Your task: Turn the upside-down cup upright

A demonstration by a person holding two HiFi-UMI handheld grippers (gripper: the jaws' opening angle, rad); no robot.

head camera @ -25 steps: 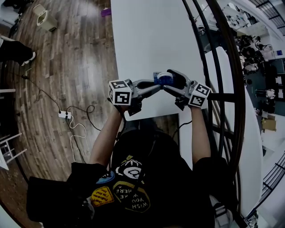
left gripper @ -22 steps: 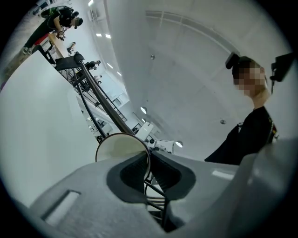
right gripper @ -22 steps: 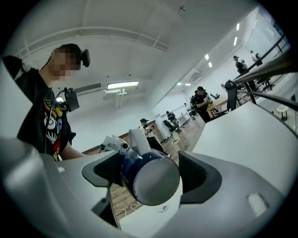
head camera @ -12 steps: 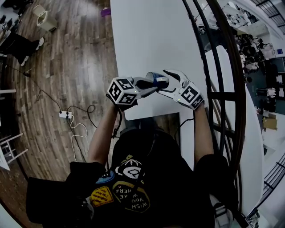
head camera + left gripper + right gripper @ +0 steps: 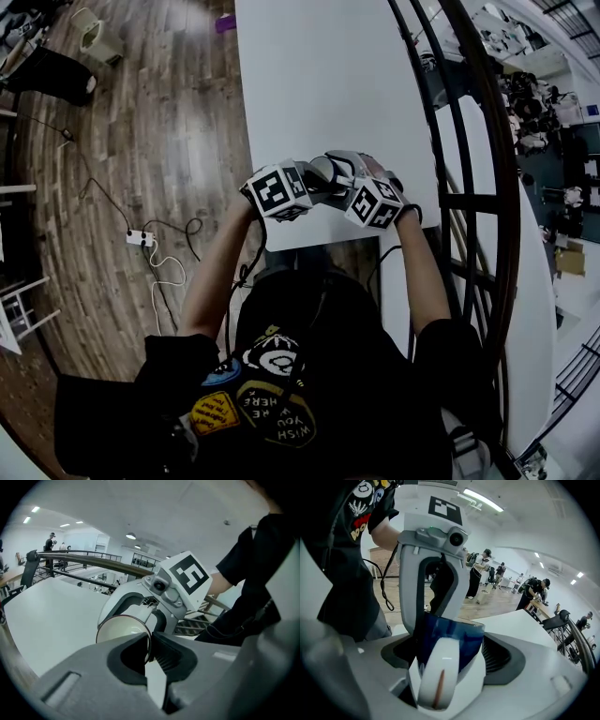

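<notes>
A blue cup (image 5: 331, 169) with a white inside (image 5: 123, 632) and a white handle (image 5: 438, 677) hangs tilted on its side just above the near end of the white table (image 5: 319, 75). My left gripper (image 5: 317, 176) is shut on the cup's rim (image 5: 149, 644), and the mouth faces its camera. My right gripper (image 5: 354, 173) stands opposite, and its jaws (image 5: 450, 653) are opening wide around the blue body, handle toward its camera. The pads do not visibly press on the cup. The two marker cubes nearly touch.
A black curved railing (image 5: 469, 141) runs along the table's right side. Left of the table is wood floor with a power strip and cable (image 5: 138, 241). Several people stand far off in the room (image 5: 480, 571).
Both grippers have dropped toward the table's near edge, rolled, and drawn closer together. The cup has turned with them. The right jaws stand wider than before.
</notes>
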